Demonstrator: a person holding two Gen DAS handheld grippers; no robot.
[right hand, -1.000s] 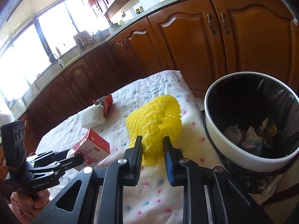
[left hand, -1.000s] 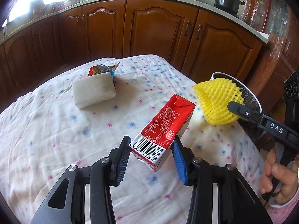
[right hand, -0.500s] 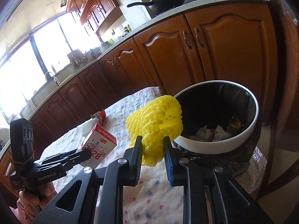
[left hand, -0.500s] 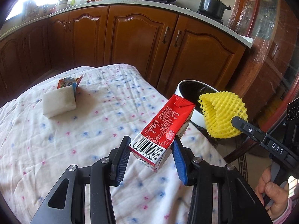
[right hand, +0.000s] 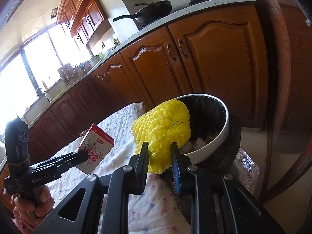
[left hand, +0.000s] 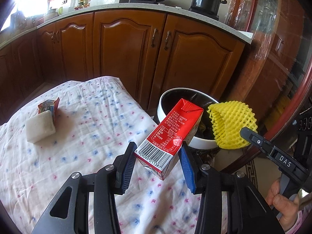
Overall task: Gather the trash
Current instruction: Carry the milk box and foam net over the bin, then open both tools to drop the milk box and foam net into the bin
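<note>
My left gripper (left hand: 158,154) is shut on a red and white drink carton (left hand: 171,132) and holds it above the table's right edge, its top pointing at the white-rimmed trash bin (left hand: 161,105). My right gripper (right hand: 159,156) is shut on a yellow foam fruit net (right hand: 161,126), held at the near rim of the bin (right hand: 226,124). The net also shows in the left wrist view (left hand: 232,124), and the carton in the right wrist view (right hand: 95,148). The bin has a black liner and crumpled trash inside.
A white folded pad (left hand: 40,126) and a torn snack wrapper (left hand: 48,105) lie on the flowered tablecloth (left hand: 87,136) at far left. Wooden kitchen cabinets (left hand: 124,48) stand behind. The bin stands off the table's right end.
Both grippers have moved right toward the bin with their loads. The net went from above the table to the bin's rim; the carton now overlaps the bin in the left wrist view.
</note>
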